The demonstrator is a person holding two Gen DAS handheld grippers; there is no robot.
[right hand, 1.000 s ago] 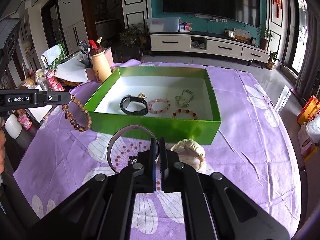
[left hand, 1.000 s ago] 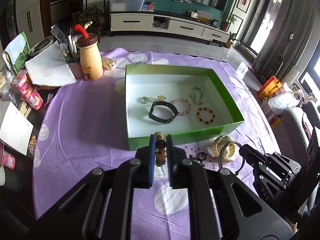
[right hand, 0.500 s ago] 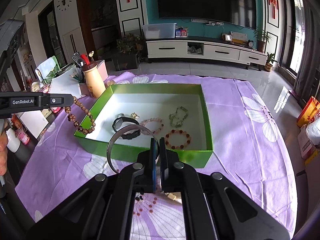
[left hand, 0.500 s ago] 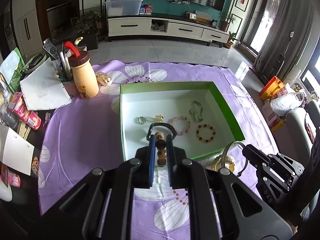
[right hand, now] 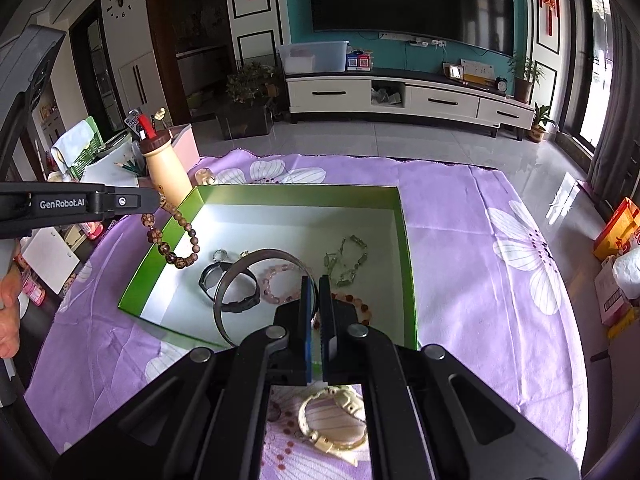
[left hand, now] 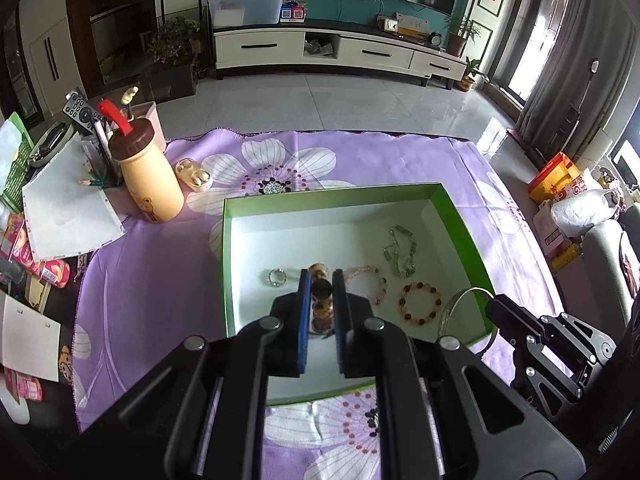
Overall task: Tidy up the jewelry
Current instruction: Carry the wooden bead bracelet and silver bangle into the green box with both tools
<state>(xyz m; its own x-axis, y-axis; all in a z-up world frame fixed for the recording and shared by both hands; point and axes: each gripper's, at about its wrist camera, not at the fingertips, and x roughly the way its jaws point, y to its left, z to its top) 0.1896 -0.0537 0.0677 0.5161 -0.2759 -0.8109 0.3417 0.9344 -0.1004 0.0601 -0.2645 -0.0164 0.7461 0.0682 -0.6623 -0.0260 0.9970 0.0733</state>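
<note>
My left gripper (left hand: 321, 280) is shut on a brown bead bracelet (left hand: 321, 289), which dangles over the left part of the green box (left hand: 456, 216) in the right wrist view (right hand: 170, 247). My right gripper (right hand: 318, 285) is shut on a thin silver bangle (right hand: 264, 255), held above the box's near edge. Inside the box lie a black band (right hand: 230, 306), a pink bead bracelet (right hand: 280, 270), a silver chain (left hand: 398, 252), a red bead bracelet (left hand: 420, 305) and a small ring (left hand: 277, 277). A cream watch (right hand: 332, 420) lies on the purple cloth under my right gripper.
A cream bottle with a red straw (left hand: 150, 176), a pen holder, a remote and papers (left hand: 64, 208) crowd the table's left side. A small cream case (left hand: 194, 174) sits beside the bottle. A person's hand (right hand: 8, 308) shows at the left edge.
Both grippers have moved forward from in front of the box to over it, each still carrying its piece. The cream watch has dropped behind under the right gripper.
</note>
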